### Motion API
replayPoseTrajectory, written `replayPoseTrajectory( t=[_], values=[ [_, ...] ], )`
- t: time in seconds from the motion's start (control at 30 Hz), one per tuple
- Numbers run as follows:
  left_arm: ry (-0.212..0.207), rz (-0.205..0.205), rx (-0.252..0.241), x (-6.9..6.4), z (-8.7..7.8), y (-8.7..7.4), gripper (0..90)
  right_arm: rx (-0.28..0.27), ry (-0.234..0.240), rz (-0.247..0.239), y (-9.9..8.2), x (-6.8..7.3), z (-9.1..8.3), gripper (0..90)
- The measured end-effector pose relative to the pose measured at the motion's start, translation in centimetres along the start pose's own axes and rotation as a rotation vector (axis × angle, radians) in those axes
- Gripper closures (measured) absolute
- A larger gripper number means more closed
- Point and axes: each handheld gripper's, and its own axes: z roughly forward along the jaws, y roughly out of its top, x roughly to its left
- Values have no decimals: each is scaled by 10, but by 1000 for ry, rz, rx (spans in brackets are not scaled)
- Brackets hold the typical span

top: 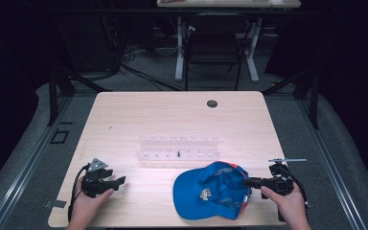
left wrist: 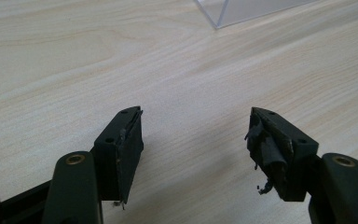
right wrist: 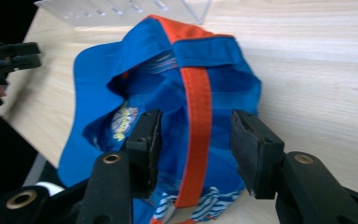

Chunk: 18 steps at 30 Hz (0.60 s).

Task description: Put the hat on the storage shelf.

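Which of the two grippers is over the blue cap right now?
The right gripper: its open jaws straddle the orange strap of the blue cap. The left gripper sits apart at the table's other side, with bare wood between its jaws.

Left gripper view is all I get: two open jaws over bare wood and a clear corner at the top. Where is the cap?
Observer: The blue cap lies upside down on the table's near edge, at the person's right.
Operator: Is the right claw on it?
Observer: The right claw straddles the cap's orange strap; its jaws stand apart, with gaps either side of the strap.
Operator: And that clear corner?
Observer: It belongs to a clear rack at mid-table, just beyond the cap.
Operator: Where is my claw relative to that?
Observer: The left claw sits near the table's near left corner, pointing toward the cap.
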Motion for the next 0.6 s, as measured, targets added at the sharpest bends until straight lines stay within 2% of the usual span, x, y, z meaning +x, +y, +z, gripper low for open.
replayPoseTrajectory(
  t=[0.13, 0.2, 0.27, 0.3, 0.33, 0.53, 0.6],
  values=[
    [2, 3, 2, 0, 0, 0, 358, 37, 56, 20, 4, -2, 3, 540],
    [3, 2, 1, 0, 0, 0, 358, 49, 62, 17, 4, -3, 5, 562],
    [4, 3, 0, 0, 0, 0, 358, 70, 53, -2, 5, -3, 6, 565],
    [4, 5, 1, 0, 0, 0, 358, 55, 43, 8, 4, -1, 8, 567],
    [4, 5, 1, 0, 0, 0, 358, 66, 47, -4, 4, -2, 9, 570],
    [4, 8, 4, 0, 0, 0, 358, 78, 46, 2, 4, -1, 13, 578],
    [4, 6, 2, 0, 0, 0, 358, 85, 41, -2, 5, -1, 13, 606]
  ],
)
